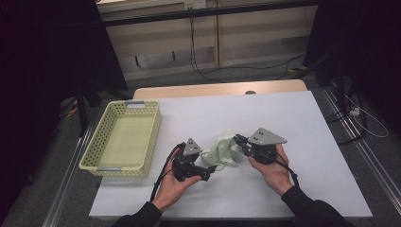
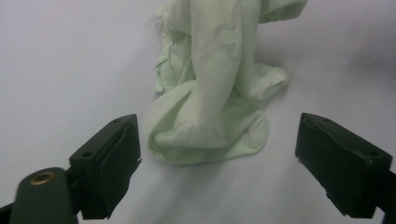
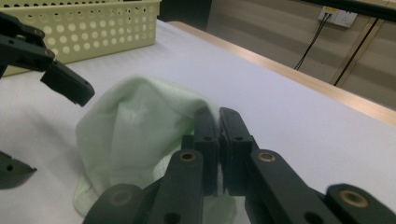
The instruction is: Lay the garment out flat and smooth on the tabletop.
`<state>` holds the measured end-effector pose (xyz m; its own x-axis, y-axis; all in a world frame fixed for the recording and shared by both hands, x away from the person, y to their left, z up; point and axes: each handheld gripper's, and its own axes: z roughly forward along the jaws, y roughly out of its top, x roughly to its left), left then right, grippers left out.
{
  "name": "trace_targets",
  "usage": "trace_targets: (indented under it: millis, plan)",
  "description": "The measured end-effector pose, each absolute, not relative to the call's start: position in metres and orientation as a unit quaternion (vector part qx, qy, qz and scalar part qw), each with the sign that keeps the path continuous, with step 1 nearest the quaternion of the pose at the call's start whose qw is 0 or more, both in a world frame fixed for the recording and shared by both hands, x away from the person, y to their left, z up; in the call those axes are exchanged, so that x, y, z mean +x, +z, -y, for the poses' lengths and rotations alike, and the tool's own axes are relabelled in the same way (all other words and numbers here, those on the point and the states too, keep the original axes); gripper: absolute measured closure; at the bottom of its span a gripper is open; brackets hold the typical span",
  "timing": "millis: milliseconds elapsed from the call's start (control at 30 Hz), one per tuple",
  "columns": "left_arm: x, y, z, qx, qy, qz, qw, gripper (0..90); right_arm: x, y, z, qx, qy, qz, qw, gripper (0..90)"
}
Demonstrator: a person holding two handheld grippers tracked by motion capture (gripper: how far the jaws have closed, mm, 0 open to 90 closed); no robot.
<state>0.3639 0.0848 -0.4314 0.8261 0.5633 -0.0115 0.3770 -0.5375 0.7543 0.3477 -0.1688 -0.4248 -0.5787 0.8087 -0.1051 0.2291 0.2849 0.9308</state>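
Right tongs (image 3: 219,121) clamped on cloth (image 3: 135,135) edge, lifting begun; left tongs (image 2: 219,154) apart with cloth's lower fold just ahead, ungripped; transfer to basket (image 1: 94,146) beyond left tongs remains, apparently.

Each hand carries a black two-jaw gripper. The left gripper (image 1: 208,171) bears a small grey three-cornered plate on top; a black cable trails from it toward the table's near edge. The right gripper (image 1: 239,140) bears a larger grey plate with dark holes. Jaws — matte black, blocky, flat-faced pads (image 2: 116,158). Linkage arms show brass-coloured pivot bushings (image 3: 187,156). Sleeves (image 1: 312,208) — dark, long.
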Motion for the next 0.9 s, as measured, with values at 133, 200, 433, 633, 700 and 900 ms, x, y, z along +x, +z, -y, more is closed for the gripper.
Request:
trace_targets:
  millis: [133, 200, 433, 633, 700, 900]
  plan:
    - [0.372, -0.433, -0.082, 0.864, 0.121, -0.273, 0.406, 31.3, 0.355, -0.419, 0.167, 0.344, 0.486, -0.742, 0.308, 86.7]
    - [0.375, -0.434, -0.081, 0.857, 0.128, -0.275, 0.417, 42.5, 0.357, -0.417, 0.165, 0.340, 0.487, -0.741, 0.314, 86.6]
    - [0.389, -0.440, -0.073, 0.858, 0.114, -0.272, 0.420, 72.8, 0.363, -0.420, 0.162, 0.328, 0.481, -0.747, 0.320, 86.6]
    - [0.380, -0.438, -0.071, 0.872, 0.085, -0.253, 0.411, 88.2, 0.362, -0.431, 0.161, 0.328, 0.467, -0.761, 0.309, 86.5]
    - [0.375, -0.436, -0.071, 0.875, 0.080, -0.244, 0.411, 88.4, 0.363, -0.430, 0.163, 0.330, 0.468, -0.759, 0.309, 86.3]
    - [0.368, -0.437, -0.076, 0.883, 0.079, -0.239, 0.395, 88.6, 0.363, -0.429, 0.166, 0.332, 0.466, -0.760, 0.308, 85.8]
